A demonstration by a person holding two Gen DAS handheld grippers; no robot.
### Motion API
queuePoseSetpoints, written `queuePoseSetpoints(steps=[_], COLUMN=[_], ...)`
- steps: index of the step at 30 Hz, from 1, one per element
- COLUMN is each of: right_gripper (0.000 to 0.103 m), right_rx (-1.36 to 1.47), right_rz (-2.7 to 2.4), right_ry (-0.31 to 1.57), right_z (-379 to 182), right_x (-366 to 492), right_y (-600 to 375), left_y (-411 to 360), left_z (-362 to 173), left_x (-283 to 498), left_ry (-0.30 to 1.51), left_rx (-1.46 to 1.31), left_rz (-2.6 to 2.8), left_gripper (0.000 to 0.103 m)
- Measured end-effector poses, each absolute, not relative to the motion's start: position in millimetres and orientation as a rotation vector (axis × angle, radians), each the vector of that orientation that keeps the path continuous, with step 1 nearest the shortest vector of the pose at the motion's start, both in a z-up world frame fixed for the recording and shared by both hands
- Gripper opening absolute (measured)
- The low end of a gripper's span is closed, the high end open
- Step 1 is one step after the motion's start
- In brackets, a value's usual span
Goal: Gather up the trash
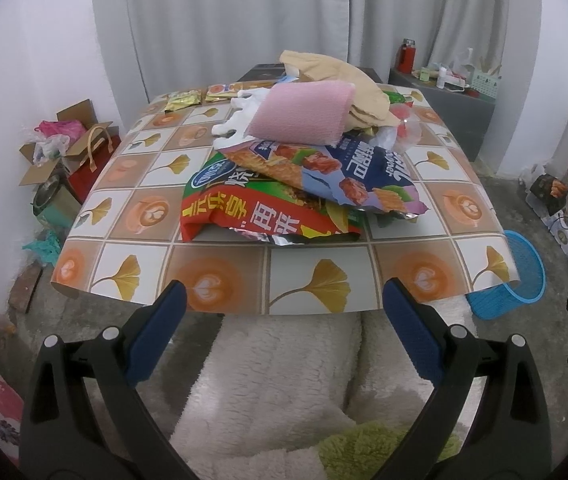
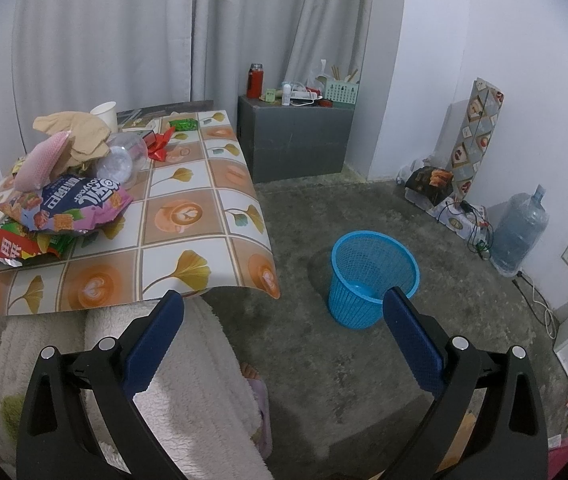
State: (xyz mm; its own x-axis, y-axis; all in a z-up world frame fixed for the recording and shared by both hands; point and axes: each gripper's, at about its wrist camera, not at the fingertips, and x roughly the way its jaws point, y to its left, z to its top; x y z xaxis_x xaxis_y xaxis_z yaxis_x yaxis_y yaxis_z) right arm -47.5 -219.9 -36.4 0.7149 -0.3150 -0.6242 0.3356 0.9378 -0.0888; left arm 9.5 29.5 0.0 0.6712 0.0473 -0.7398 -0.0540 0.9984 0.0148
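A heap of trash lies on the patterned table: a red and green snack bag, a purple snack bag on top of it, a pink cloth, a beige cloth and clear plastic. The heap also shows in the right wrist view, with the purple bag and a clear plastic container. A blue mesh bin stands on the floor right of the table; its edge shows in the left wrist view. My left gripper is open and empty in front of the table's near edge. My right gripper is open and empty, held over the floor left of the bin.
A white fluffy cover lies below the table's near edge. Small wrappers lie at the table's far left, a paper cup and red wrapper farther back. A grey cabinet, water jug and cardboard boxes line the walls.
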Motion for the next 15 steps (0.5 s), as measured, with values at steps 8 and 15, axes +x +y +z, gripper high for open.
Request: queuePoseSetpoints(steps=[8, 15], right_gripper=[0.097, 0.097], right_rx=[0.037, 0.035], right_rz=[-0.346, -0.311], right_ry=[0.694, 0.687], right_z=[-34.5, -32.0], right_x=[-41.4, -32.6], right_y=[-215.4, -206.5], left_y=[49.2, 58.8], left_z=[-4.4, -11.0], left_x=[15.5, 21.7], left_ry=[0.835, 0.835], left_rx=[-0.007, 0.010], left_rz=[0.072, 0.088], left_gripper=[0.094, 0.094])
